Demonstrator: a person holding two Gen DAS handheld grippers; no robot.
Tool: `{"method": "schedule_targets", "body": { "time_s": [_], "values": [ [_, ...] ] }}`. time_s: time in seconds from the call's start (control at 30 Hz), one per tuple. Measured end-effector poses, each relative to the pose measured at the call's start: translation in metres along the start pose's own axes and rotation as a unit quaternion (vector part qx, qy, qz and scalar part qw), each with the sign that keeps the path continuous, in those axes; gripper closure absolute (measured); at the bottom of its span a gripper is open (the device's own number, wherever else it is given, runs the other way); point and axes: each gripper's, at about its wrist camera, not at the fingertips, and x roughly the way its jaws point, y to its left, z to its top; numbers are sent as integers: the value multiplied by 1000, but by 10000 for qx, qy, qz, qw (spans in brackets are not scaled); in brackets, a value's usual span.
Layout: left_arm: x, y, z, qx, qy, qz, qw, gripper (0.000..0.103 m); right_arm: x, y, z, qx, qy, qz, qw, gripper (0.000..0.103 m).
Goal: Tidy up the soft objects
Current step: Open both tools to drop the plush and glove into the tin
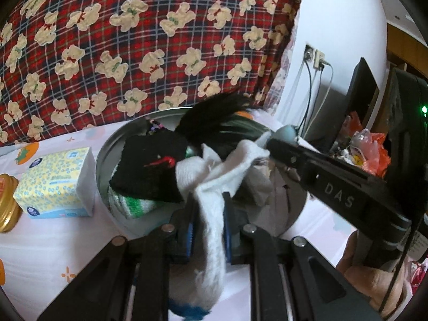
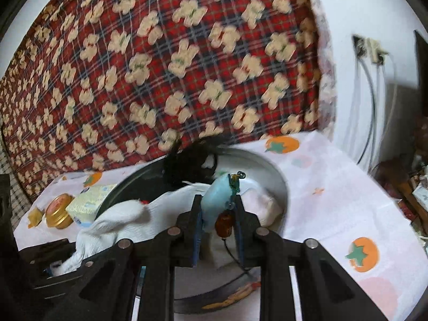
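Far left on the bed (image 1: 40,254), near its edge, a gold-lidded jar (image 1: 6,203), with a patterned tissue pack (image 1: 56,184) just beside it. Next along, touching the pack's side or nearly so, a round metal tin (image 1: 107,144) holding the soft things: a black sock (image 1: 149,168) with a red mark on top, a green-striped cloth (image 1: 136,203) under it, and black feathers (image 1: 214,112) sticking up at the far rim.

At the tin's near rim, the left hand-held gripper (image 1: 210,200), pinching a white sock (image 1: 211,230) that hangs down between its blue pads and drapes up over the tin's contents.

To the right, over the tin, the right hand-held gripper (image 2: 218,200), pressed onto a pale blue pouch (image 2: 215,198) with an amber bead (image 2: 223,222) dangling on a cord. A person's hand (image 1: 374,275) around that gripper's handle.

Behind everything, a red plaid blanket (image 1: 133,40) printed with cream bears, standing along the far edge of the bed. Beneath, a white sheet dotted with orange fruit. Far right, a white wall with a socket (image 1: 314,56) and hanging cables (image 1: 307,93), then orange plastic bags (image 1: 371,147) among dark clutter.
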Motion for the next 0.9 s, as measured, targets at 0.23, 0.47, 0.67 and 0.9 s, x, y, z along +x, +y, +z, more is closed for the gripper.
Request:
{"method": "schedule_targets", "body": {
  "time_s": [0.23,0.47,0.67,0.9],
  "values": [
    [-32,-7,0,558,-627,797,9933,0,-4,-14,-14,678,-236,555,9959,17],
    [-67,16,-5,430,-1180,1148,9854,0,-38,-33,-17,1195,-1163,313,9855,17],
    [-85,56,-16,-48,-1102,1284,9856,0,-61,-34,-18,1133,-1727,-243,9781,17],
    [-98,82,-36,-310,-930,1426,9849,0,-57,-16,-29,1059,-1287,193,9858,17]
  ]
}}
